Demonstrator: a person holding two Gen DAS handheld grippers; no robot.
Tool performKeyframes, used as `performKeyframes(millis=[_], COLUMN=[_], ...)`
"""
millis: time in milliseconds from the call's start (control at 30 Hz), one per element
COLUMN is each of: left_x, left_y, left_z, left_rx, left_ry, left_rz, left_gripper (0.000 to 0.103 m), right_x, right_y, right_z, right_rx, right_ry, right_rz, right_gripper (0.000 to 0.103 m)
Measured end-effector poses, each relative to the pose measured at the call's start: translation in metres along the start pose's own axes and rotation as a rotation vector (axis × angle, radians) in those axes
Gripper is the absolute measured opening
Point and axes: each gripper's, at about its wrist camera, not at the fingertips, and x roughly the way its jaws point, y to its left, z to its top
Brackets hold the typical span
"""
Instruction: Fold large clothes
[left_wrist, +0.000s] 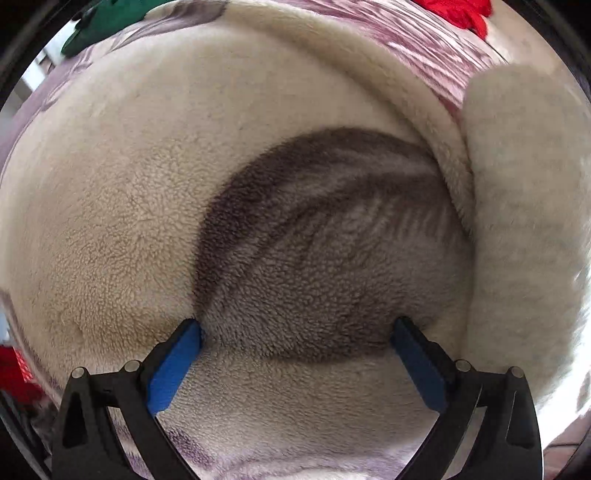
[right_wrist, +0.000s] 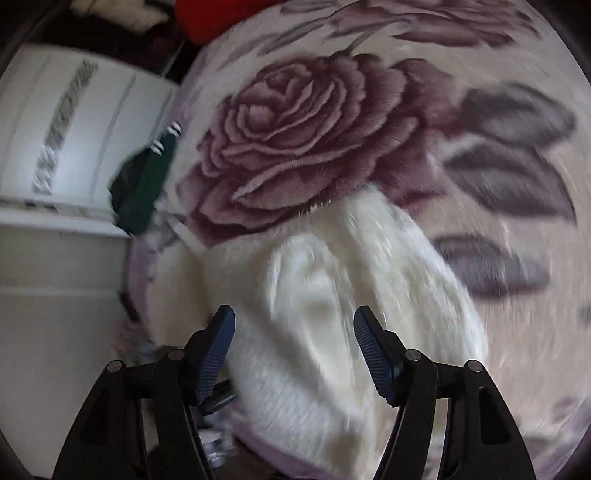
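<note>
Soft and flowery, the blanket covers the bed and carries everything we see. Going from left to right in the right wrist view: a white cupboard stands past the bed's left edge, a green cloth lies on that edge, and a red cloth sits at the far edge.

In the left wrist view, our left gripper is wide open, and its fingertips press on a cream fleece garment with a gray leaf print. This big garment fills most of the view, lying on the blanket.

Our right gripper is also open and holds nothing. It hangs over a white fuzzy garment near the bed's near edge. That picture is blurry, so we cannot tell if the fingers touch it.

We think the fleece is soft, floppy and thick. It should bend easily and not break. We should pinch it at an edge or corner, where the jaws can close around the thick cloth.
</note>
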Motion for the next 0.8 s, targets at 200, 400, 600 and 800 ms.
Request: performKeyframes(millis=[200, 400, 600, 800], left_x=[-0.046, -0.07, -0.037, -0.051], left_y=[-0.002, -0.051, -0.069, -0.06], left_z=[0.019, 0.039, 0.05, 0.022], left_rx=[-0.079, -0.058, -0.04, -0.003], left_ry=[-0.052, -0.116, -0.076, -0.083], left_rz=[-0.12, -0.28, -0.227, -0.164], left_gripper=[0.103, 0.103, 0.103, 0.103], right_x=[0.014, 0.005, 0.05, -0.009], right_y=[0.031, 0.001, -0.028, -0.002], right_z=[0.003, 0.03, 0.034, 0.005], right_rx=[-0.107, -0.023, -0.026, -0.095], right_ry=[0.033, -0.015, 0.067, -0.023], right_rz=[-0.081, -0.13, -0.157, -0.214], right_gripper=[0.013, 0.013, 0.028, 0.039])
